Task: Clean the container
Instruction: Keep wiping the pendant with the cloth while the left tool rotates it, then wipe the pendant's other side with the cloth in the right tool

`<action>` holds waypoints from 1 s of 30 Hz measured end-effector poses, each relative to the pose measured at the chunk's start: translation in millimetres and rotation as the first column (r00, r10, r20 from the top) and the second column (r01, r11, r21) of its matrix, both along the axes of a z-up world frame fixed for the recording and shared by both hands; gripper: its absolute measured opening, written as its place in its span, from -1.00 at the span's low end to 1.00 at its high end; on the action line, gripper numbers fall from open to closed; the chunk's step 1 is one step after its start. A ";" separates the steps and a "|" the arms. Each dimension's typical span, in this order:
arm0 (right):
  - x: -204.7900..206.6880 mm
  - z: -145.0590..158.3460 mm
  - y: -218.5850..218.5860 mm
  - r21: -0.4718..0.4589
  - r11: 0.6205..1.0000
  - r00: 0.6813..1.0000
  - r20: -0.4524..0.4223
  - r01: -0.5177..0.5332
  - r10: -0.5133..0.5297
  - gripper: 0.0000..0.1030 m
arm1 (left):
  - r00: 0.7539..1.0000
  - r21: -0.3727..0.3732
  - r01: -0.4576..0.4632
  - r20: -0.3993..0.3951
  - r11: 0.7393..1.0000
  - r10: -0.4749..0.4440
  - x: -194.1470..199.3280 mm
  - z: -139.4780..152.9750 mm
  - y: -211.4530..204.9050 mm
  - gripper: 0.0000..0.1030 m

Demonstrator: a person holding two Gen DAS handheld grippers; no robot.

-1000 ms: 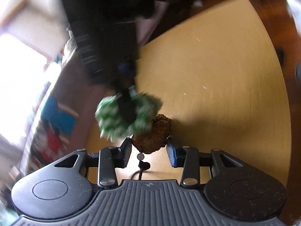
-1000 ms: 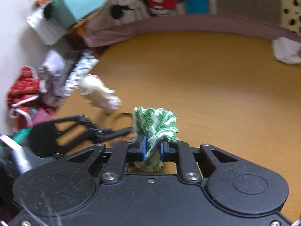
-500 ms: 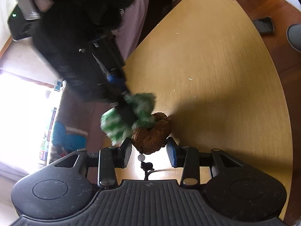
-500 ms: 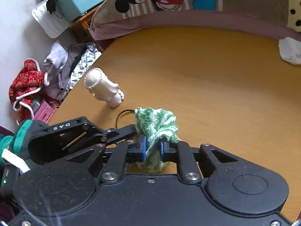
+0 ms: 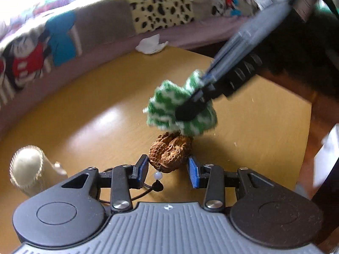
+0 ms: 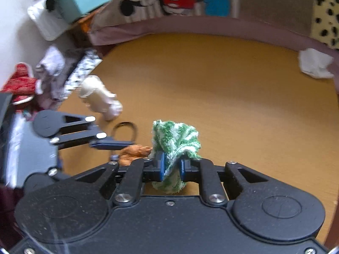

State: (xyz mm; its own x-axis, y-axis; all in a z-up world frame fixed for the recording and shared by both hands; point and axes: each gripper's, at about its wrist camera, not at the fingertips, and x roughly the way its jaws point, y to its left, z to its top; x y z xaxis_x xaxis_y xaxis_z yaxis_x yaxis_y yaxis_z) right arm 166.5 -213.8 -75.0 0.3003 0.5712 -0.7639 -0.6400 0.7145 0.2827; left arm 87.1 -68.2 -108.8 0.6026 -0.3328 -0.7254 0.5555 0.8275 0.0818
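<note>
My left gripper (image 5: 167, 167) is shut on a small brown carved piece (image 5: 170, 151) with a white bead and black cord below it, held just above the yellow table. My right gripper (image 6: 171, 164) is shut on a green-and-white cloth (image 6: 174, 139). In the left wrist view the cloth (image 5: 180, 112) presses on the top of the carved piece. In the right wrist view the carved piece (image 6: 134, 152) shows at the left of the cloth, with the left gripper's finger beside it.
A cream ribbed container (image 5: 27, 169) lies on its side on the table at the left; it also shows in the right wrist view (image 6: 97, 98). A crumpled white tissue (image 5: 151, 44) lies at the far table edge. A patterned blanket (image 5: 84, 27) borders the table.
The left gripper has turned with the carved piece, so its view now faces the blanket. The cloth has shifted from the left of the piece to above it.
</note>
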 end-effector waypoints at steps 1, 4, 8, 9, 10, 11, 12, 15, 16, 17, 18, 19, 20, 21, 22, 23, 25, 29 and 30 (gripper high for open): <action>-0.6 -2.3 0.5 -0.004 1.000 1.000 -0.006 -0.009 0.009 -0.74 | 1.000 0.007 -0.001 -0.001 1.000 0.001 -2.6 -4.4 -3.7 -0.27; 2.5 -11.7 0.8 -0.069 0.998 1.000 -0.006 0.015 -0.016 -0.74 | 0.999 -0.033 -0.027 -0.033 0.999 0.026 5.3 -9.9 8.6 -0.27; 1.2 -8.6 -2.5 -0.068 0.997 0.999 0.017 0.028 -0.027 -0.74 | 0.995 -0.118 -0.072 -0.080 0.990 0.063 15.1 -5.9 18.2 -0.27; -1.2 -4.3 -1.9 -0.058 0.998 0.999 0.031 0.019 -0.017 -0.74 | 0.993 -0.142 -0.087 -0.096 0.986 0.074 16.1 -4.5 21.2 -0.27; -4.0 0.7 -0.8 -0.046 0.999 0.999 0.049 0.004 -0.001 -0.74 | 0.990 -0.164 -0.101 -0.111 0.981 0.084 17.2 -3.1 24.1 -0.27; -7.0 5.9 0.5 -0.026 1.000 0.998 0.067 -0.016 0.018 -0.74 | 0.989 -0.173 -0.111 -0.119 0.979 0.091 19.6 -2.6 25.2 -0.27; -10.5 11.1 2.4 -0.004 0.999 0.996 0.086 -0.040 0.040 -0.74 | 0.986 -0.188 -0.124 -0.133 0.974 0.100 21.1 -2.6 27.4 -0.27; -20.1 17.9 12.0 0.007 0.994 0.986 0.124 -0.113 0.112 -0.74 | 0.979 -0.215 -0.155 -0.161 0.964 0.122 25.7 -3.7 32.2 -0.27; -23.0 16.3 16.5 -0.009 0.991 0.982 0.132 -0.134 0.134 -0.74 | 0.977 -0.223 -0.166 -0.171 0.961 0.130 28.1 -4.4 33.4 -0.27; -24.9 13.8 19.7 -0.016 0.989 0.980 0.131 -0.150 0.151 -0.74 | 0.975 -0.232 -0.174 -0.181 0.957 0.133 28.7 -4.7 34.6 -0.27; -26.5 11.2 22.3 -0.019 0.986 0.978 0.128 -0.166 0.167 -0.74 | 0.973 -0.238 -0.180 -0.188 0.954 0.136 29.1 -5.0 35.6 -0.27; -28.0 8.5 24.8 -0.022 0.983 0.975 0.124 -0.181 0.182 -0.74 | 0.973 -0.222 -0.177 -0.183 0.959 0.137 27.7 -5.6 34.6 -0.27; -29.1 7.4 26.2 -0.026 0.981 0.974 0.124 -0.190 0.192 -0.74 | 0.973 -0.216 -0.176 -0.185 0.960 0.137 27.7 -6.8 34.2 -0.27; -30.0 6.9 27.0 -0.030 0.980 0.972 0.125 -0.196 0.198 -0.74 | 0.973 -0.216 -0.176 -0.185 0.961 0.137 27.7 -7.1 34.1 -0.27; -29.9 6.9 27.6 -0.053 0.981 0.972 0.133 -0.187 0.193 -0.75 | 0.973 -0.215 -0.175 -0.184 0.961 0.137 27.7 -7.3 34.1 -0.27; -28.4 6.7 26.1 -0.092 0.983 0.974 0.148 -0.157 0.170 -0.75 | 0.974 -0.215 -0.175 -0.183 0.961 0.136 27.6 -7.5 34.0 -0.27; -22.9 5.1 22.9 -0.175 0.981 0.978 0.175 -0.086 0.117 -0.75 | 0.974 -0.222 -0.176 -0.182 0.959 0.136 26.6 -6.0 35.0 -0.27; -26.6 5.2 22.2 -0.129 0.984 0.974 0.172 -0.123 0.144 -0.74 | 0.970 -0.232 -0.189 -0.193 0.954 0.145 25.6 -5.3 38.3 -0.27; -31.2 8.2 24.1 -0.097 0.982 0.968 0.178 -0.160 0.176 -0.74 | 0.969 -0.233 -0.195 -0.198 0.953 0.150 26.3 -5.7 39.5 -0.27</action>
State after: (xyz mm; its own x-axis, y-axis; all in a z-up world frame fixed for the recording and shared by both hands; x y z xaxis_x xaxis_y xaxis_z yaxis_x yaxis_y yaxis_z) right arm 135.2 -189.7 -66.8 0.3454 0.5639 -0.7501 -0.7885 0.6078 0.0939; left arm 113.4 -28.7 -114.5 0.5372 -0.4186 -0.7322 0.3894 0.8932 -0.2250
